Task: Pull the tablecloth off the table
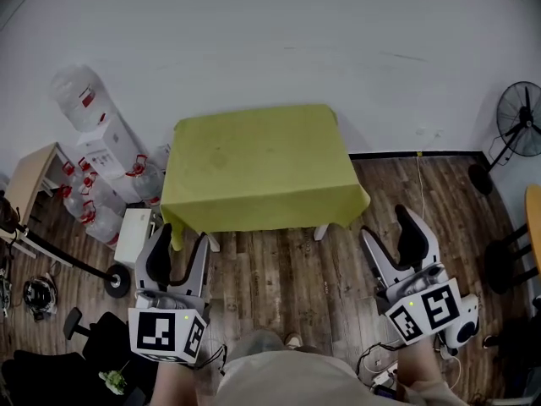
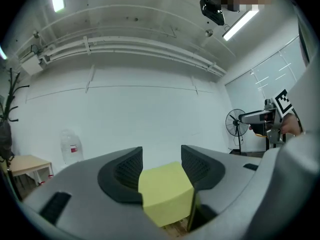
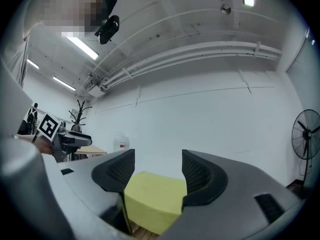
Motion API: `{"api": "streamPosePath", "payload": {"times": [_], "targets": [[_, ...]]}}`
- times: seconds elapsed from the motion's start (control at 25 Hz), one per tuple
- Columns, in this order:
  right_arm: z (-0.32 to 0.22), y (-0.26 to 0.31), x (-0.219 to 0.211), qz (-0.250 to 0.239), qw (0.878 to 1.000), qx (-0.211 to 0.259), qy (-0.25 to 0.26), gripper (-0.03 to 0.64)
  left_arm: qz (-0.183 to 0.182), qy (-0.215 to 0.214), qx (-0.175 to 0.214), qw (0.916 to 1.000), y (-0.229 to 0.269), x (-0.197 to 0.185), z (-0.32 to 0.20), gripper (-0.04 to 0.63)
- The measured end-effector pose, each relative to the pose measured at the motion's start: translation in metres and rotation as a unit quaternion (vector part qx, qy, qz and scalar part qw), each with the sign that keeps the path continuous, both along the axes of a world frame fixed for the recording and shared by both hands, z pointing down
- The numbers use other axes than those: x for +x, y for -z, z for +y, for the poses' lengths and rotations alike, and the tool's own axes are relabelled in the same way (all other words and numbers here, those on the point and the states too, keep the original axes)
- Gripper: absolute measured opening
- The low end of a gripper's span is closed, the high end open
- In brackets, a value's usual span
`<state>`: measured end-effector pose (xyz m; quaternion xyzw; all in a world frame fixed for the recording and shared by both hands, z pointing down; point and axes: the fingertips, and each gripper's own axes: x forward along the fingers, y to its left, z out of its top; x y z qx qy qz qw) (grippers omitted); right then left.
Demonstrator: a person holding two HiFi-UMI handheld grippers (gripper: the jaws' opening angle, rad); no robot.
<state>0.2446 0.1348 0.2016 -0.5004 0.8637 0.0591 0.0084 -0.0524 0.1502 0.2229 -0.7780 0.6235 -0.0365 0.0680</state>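
Centrally: tablecloth (image 1: 262,163), yellow-green, spread flat over a table (image 1: 321,232) standing against the white wall. The top is wholly covered, and only the leg ends show under the front hem.

Left hand-held gripper (image 1: 180,248): jaws spread, nothing between the pads. It is held level over the wood floor (image 1: 279,286), apart from the cloth's near left corner. In its own view the cloth (image 2: 165,191) shows beyond the gap, untouched.

Right hand-held gripper (image 1: 390,235): jaws likewise spread and empty, short of the near right corner. The cloth (image 3: 152,196) shows past its pads.

Both forearms are cut off by the lower edge.

Left of the table: water bottles (image 1: 80,96), partly stacked, number hard to make out.

Right: fan (image 1: 520,125), clipped by the frame.
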Motion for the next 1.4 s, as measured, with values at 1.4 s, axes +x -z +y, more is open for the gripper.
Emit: {"api": "streamPosePath", "payload": {"times": [1.4], "targets": [[-0.429, -0.104, -0.101, 0.030, 0.991, -0.114, -0.063, 0.304, 0.011, 0.006, -0.177, 0.9842, -0.147, -0.177, -0.428, 0.276]]}}
